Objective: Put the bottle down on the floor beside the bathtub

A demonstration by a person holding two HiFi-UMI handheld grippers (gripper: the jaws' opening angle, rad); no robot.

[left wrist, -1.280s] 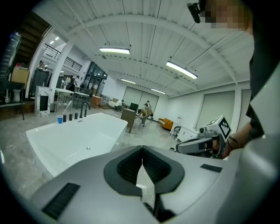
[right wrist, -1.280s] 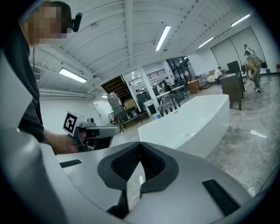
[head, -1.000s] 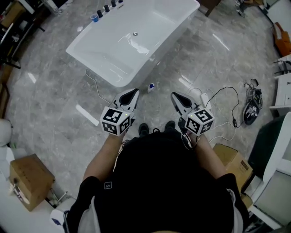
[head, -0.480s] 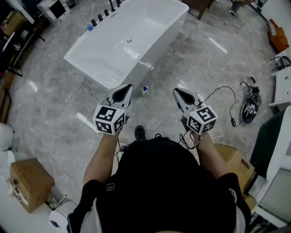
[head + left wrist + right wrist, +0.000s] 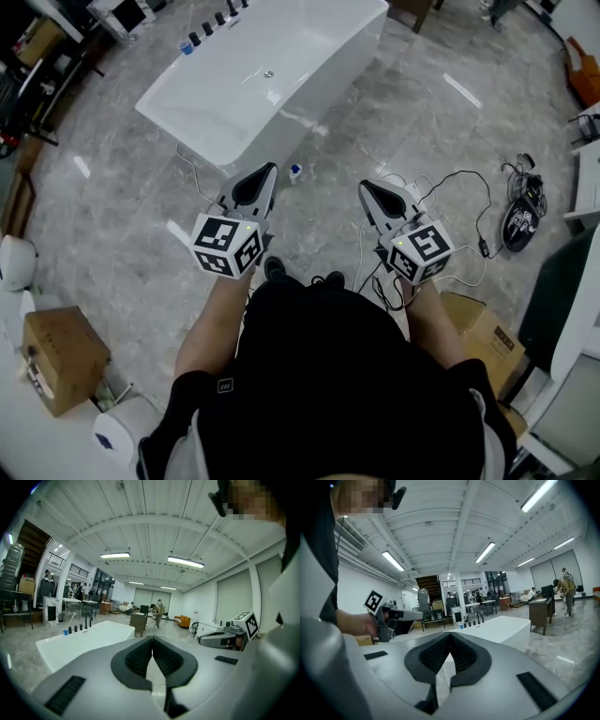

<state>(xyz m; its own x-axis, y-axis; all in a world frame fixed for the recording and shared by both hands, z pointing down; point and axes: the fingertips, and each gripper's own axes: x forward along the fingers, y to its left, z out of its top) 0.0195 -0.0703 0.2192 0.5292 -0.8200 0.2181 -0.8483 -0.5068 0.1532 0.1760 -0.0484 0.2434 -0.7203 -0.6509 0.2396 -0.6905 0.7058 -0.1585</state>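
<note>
A white bathtub [image 5: 281,117] stands on the grey marbled floor [image 5: 122,216]. The left gripper [image 5: 270,169] and right gripper [image 5: 365,186] hang side by side, each with its jaws pressed together on nothing. The small pale bottle [image 5: 294,172], blue-capped, sits on the floor just beside the tub's near end.

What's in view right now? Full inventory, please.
bathtub: 1, white, on the floor ahead
bottle: 1, small, white and blue, floor beside the bathtub
cup: 1, blue, bathtub's far corner
cardboard boxes: 2, brown, floor at left and right
cables: several, black and white, floor at right
left tongs: 1, white and black, shut, empty
right tongs: 1, white and black, shut, empty
</note>
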